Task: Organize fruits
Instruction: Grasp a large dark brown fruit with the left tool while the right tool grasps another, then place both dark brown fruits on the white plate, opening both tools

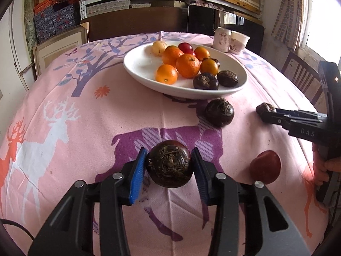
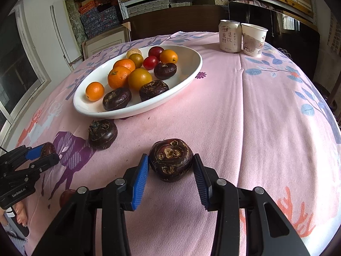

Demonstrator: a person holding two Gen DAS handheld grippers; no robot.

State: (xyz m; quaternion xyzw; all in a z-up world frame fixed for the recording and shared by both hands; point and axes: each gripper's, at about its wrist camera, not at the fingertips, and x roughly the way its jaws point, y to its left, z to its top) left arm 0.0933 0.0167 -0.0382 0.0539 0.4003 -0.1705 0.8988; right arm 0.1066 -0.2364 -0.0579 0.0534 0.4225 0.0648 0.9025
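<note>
the left gripper (image 1: pixel 169 166) is clamped on a dark water chestnut (image 1: pixel 168 163) above the pink deer-print tablecloth (image 1: pixel 85 128). the right gripper (image 2: pixel 170 170) brackets a second chestnut (image 2: pixel 171 159) resting on the cloth, left pad touching, right pad just clear. a white oval plate (image 2: pixel 191 64) beyond holds oranges, tomatoes and more chestnuts.

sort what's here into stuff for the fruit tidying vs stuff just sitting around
For the job:
white plate with oranges and tomatoes
water chestnut in left claw
water chestnut between right claw pads
loose chestnut
red fruit on cloth

Lying about:
drink can
paper cup
</note>
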